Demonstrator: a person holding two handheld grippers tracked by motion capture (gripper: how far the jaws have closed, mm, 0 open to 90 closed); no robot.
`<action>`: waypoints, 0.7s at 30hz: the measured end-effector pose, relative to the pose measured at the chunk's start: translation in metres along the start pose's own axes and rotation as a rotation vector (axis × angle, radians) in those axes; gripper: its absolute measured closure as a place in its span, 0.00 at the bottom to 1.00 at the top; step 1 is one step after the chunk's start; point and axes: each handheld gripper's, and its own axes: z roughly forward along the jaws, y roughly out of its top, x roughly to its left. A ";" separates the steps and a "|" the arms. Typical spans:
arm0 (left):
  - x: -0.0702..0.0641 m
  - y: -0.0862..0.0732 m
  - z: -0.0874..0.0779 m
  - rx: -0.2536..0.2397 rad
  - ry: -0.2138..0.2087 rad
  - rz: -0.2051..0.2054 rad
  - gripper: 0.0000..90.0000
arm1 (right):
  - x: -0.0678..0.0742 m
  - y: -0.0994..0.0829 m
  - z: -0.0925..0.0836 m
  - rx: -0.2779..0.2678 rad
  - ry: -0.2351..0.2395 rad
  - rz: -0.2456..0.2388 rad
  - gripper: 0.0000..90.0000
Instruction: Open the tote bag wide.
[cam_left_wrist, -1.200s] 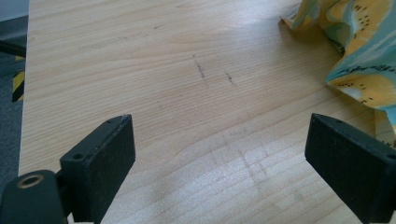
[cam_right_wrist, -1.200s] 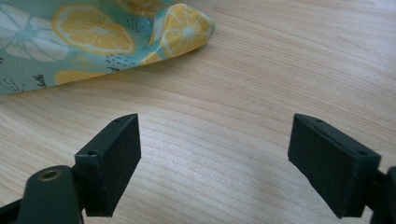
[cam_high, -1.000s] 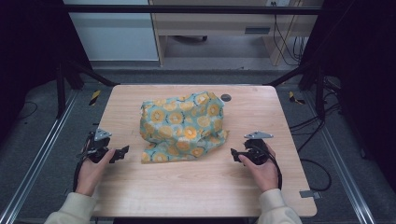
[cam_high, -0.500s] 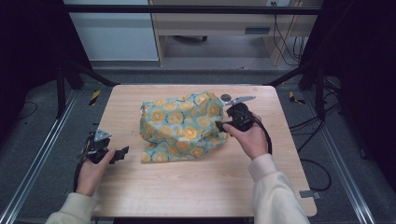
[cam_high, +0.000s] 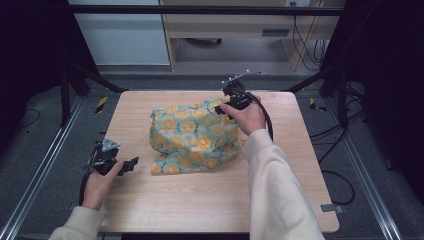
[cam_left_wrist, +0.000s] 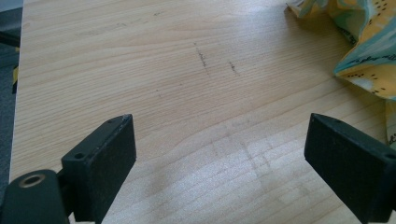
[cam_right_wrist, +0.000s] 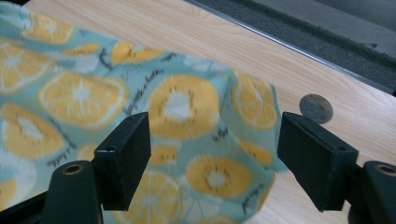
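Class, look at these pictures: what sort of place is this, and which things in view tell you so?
Probably a lab or workshop set up for recording, not a home. A bare wooden table stands inside a black metal frame, loose cables trail over the grey floor, and a person works a patterned cloth with handheld grippers.

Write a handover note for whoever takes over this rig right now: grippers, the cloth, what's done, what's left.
Right gripper: open, over the far right corner of the fruit-print cloth, fingers straddling the fabric, nothing pinched yet.
Left gripper: open, holding nothing, low over bare table near the front left edge, apart from the cloth.
Cloth: crumpled in a heap at the table's middle, not spread or folded. A small round grey disc lies on the wood just beyond its far corner.
Done: the reach to the corner only.
Left: probably close on that corner, take another with the left gripper, then pull the cloth flat.
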 end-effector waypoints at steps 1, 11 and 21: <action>0.000 0.000 0.000 0.000 0.000 -0.001 0.10 | 0.000 0.003 0.003 0.004 0.003 0.000 0.28; -0.001 0.001 0.000 -0.004 -0.008 0.001 0.10 | 0.001 0.019 0.026 0.037 0.009 0.041 0.30; -0.001 0.003 0.000 -0.011 -0.008 0.002 0.10 | 0.009 0.009 0.033 0.095 0.055 -0.031 0.96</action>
